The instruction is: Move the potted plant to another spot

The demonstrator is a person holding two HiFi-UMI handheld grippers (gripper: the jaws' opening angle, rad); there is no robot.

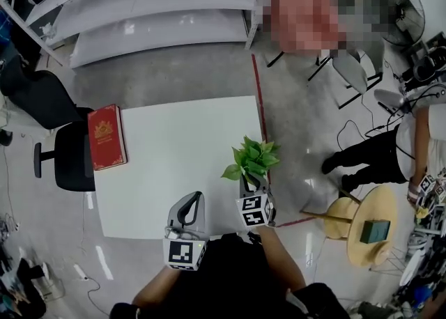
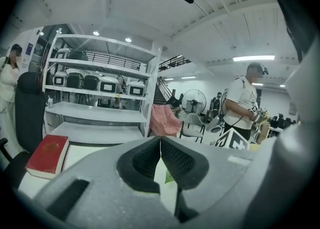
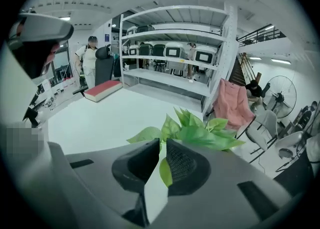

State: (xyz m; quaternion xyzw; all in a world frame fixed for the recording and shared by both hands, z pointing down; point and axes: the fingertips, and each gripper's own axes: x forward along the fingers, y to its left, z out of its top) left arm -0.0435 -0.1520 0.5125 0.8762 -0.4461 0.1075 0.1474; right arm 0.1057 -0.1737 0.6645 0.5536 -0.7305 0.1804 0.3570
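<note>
The green leafy potted plant in a white pot [image 1: 252,159] is near the right edge of the white square worktop [image 1: 181,150]. The right hand-held gripper [image 3: 163,145] pinches the rim of the pot between its jaws, and a leaf is caught there too. I cannot tell if the pot is standing or lifted. The left hand-held gripper [image 2: 160,140] is over the near edge, its jaws pressed together with nothing in them. A red book [image 1: 106,136] lies far off on the left side.
</note>
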